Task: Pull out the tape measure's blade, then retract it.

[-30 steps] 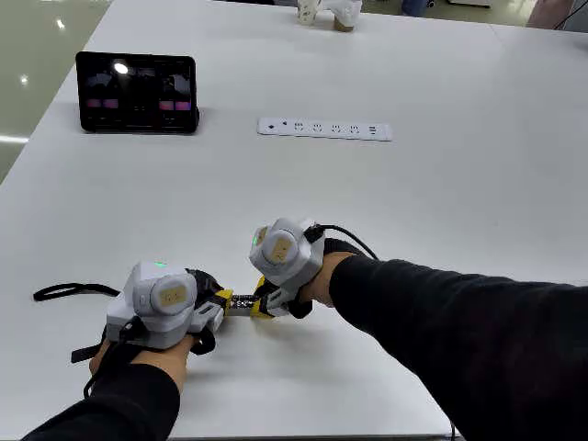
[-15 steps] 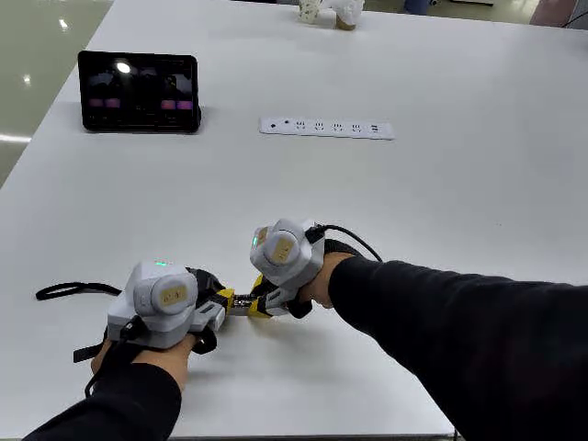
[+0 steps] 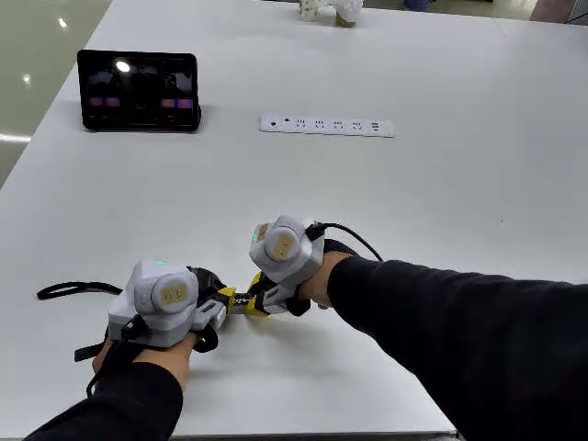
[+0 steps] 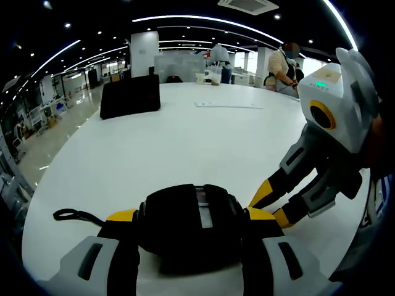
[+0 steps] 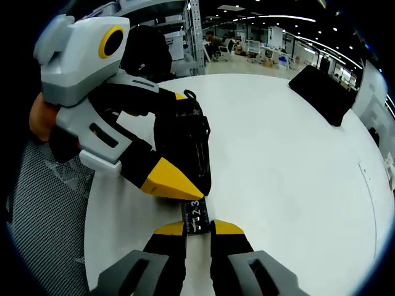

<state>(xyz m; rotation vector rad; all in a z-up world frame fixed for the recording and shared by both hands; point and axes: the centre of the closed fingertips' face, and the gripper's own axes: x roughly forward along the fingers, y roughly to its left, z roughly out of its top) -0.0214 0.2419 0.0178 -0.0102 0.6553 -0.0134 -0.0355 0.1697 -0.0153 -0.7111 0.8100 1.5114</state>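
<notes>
The black tape measure [image 4: 185,237] sits on the white table, and my left gripper [image 4: 191,214] is shut on its case from both sides. In the head view the case [image 3: 206,283] lies under the left gripper [image 3: 220,299], low and left. A short length of blade [image 5: 195,213] sticks out, with the numbers 2 and 3 showing. My right gripper [image 5: 199,228] is shut on the blade's end, close to the case [image 5: 185,145]. In the head view the right gripper [image 3: 253,304] nearly touches the left one. The blade [image 3: 240,300] is just a sliver between them.
A dark tablet [image 3: 138,90] stands at the back left. A white power strip [image 3: 326,126] lies further back in the middle. The tape's black strap [image 3: 69,290] trails left. The table's near edge [image 3: 303,432] runs close below my hands.
The right gripper has moved left toward the case with the blade's end in it. The stretch of blade between the grippers is shorter. The left gripper has stayed put.
</notes>
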